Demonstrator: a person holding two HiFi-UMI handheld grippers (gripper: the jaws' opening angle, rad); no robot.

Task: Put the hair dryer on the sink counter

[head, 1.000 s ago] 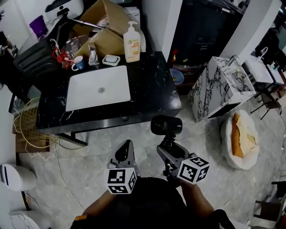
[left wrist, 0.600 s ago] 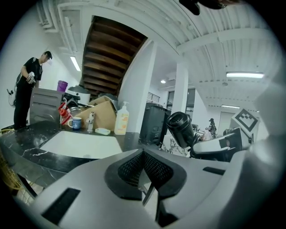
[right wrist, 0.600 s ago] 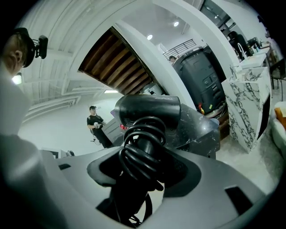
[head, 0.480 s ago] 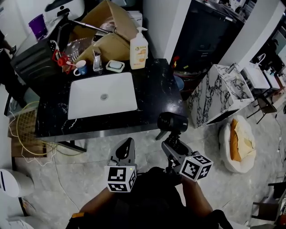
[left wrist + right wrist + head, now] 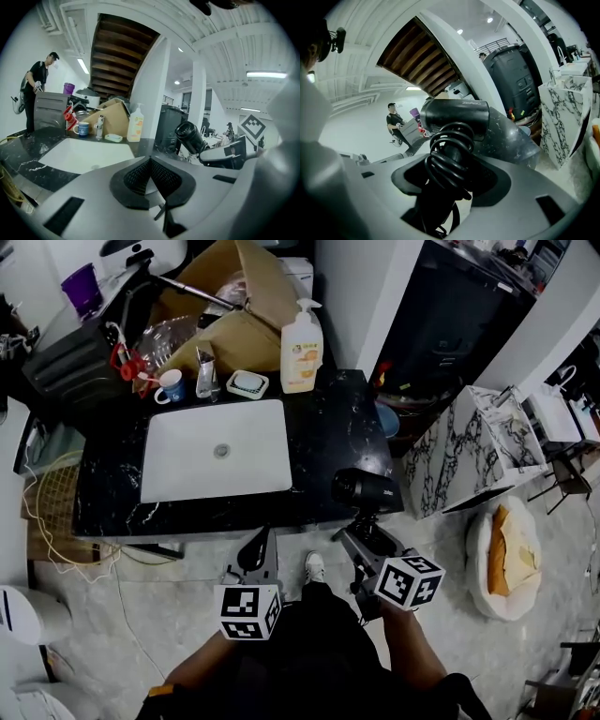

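My right gripper (image 5: 364,532) is shut on the handle of a black hair dryer (image 5: 362,489), whose cord is wound round that handle (image 5: 449,161). The dryer's barrel (image 5: 454,118) is held up at the front right edge of the black marble sink counter (image 5: 330,432), which holds a white basin (image 5: 216,460). The left gripper (image 5: 259,554) hovers low in front of the counter, shut with nothing between its pads (image 5: 151,177). In the left gripper view the dryer (image 5: 190,136) shows at the right, above the counter (image 5: 28,159).
At the counter's back stand a soap bottle (image 5: 302,338), soap dish (image 5: 247,383), faucet (image 5: 204,371), mug (image 5: 170,385) and an open cardboard box (image 5: 225,320). A marble-patterned cabinet (image 5: 469,451) and a pet bed (image 5: 511,563) are on the right. A person (image 5: 35,89) stands far left.
Both grippers have come nearer the counter. The hair dryer, still gripped, has gone from over the floor to the counter's front right edge.
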